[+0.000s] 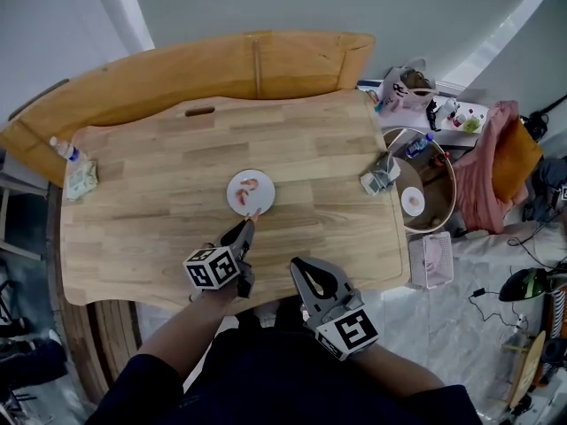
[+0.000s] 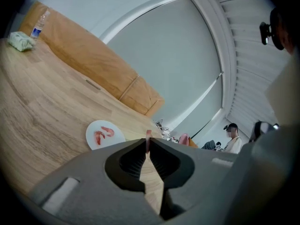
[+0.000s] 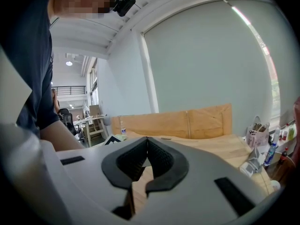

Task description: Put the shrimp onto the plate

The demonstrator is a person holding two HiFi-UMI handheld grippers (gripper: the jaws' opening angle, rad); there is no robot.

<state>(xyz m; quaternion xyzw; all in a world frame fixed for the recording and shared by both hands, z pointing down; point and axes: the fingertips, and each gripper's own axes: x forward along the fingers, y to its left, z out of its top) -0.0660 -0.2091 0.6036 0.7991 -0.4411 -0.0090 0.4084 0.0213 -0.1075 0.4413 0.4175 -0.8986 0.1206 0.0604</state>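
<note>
Shrimp [image 2: 148,134] pinched in the left claw [image 1: 247,229] tips, at the near rim of the plate [image 1: 236,200], mid-desk [image 1: 159,175]. Two other shrimp [image 1: 249,185] already lie on the plate. Right claw [image 1: 302,269] closed and empty, at the near desk edge.

Three shrimp [image 2: 108,131], one plate [image 2: 114,142]

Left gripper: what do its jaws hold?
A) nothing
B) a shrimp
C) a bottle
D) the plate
B: in the left gripper view a pink shrimp sticks out from between the closed tips of the left gripper.
</note>
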